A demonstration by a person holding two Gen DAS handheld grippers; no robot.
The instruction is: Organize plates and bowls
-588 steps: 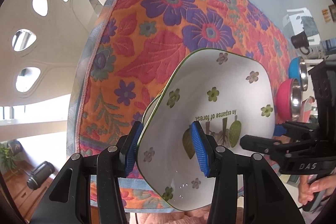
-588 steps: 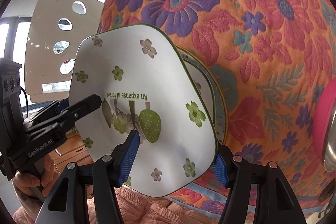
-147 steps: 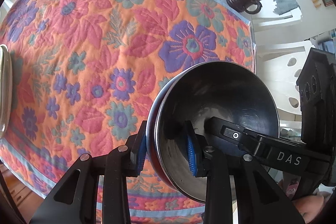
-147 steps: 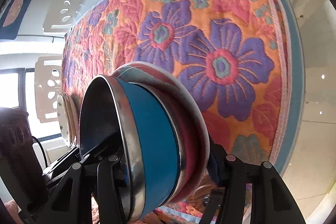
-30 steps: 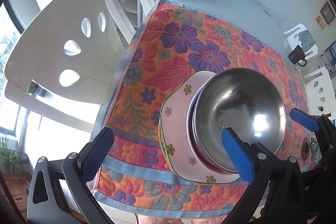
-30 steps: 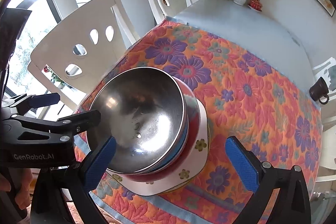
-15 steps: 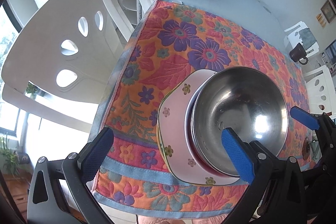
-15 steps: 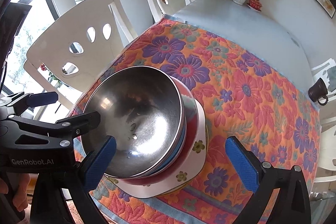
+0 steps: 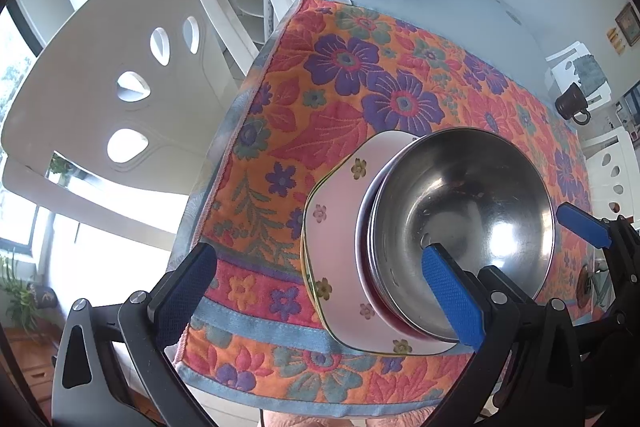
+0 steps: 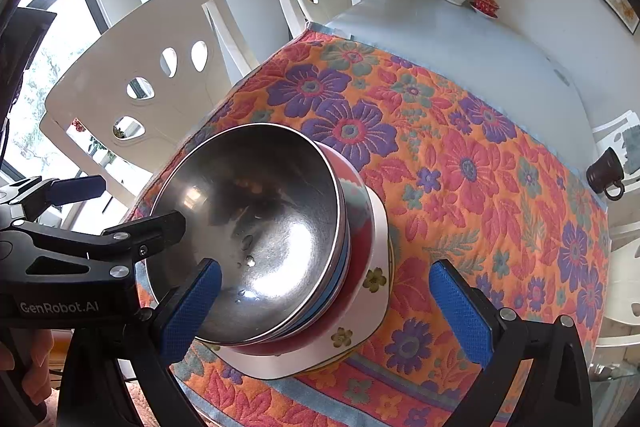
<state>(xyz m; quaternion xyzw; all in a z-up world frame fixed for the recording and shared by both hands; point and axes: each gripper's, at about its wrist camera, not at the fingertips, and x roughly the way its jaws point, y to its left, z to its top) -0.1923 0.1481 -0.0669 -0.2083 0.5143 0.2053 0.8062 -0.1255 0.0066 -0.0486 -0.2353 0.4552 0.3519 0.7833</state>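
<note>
**One stack built, both tools off it**

One pile sits at the near left corner of the floral cloth (image 9: 360, 115): the steel bowl (image 10: 256, 227) nests in a blue-sided bowl (image 10: 340, 275), that in a red bowl (image 10: 360, 251), all on the flowered plates (image 9: 340, 227). My left gripper (image 9: 320, 287) is spread wide and holds nothing. My right gripper (image 10: 324, 299) is spread too, its fingers either side of the pile and clear of it.

I judge the steel bowls light, stiff and slick, so a rim pinch, one finger inside the wall, suits them best. The plates look ceramic: heavier, breakable, best taken by the edge with both tools. The pile sits close to the table edge, so any nudge should go toward the far side. A dark mug (image 10: 606, 167) stands well apart at the right.
</note>
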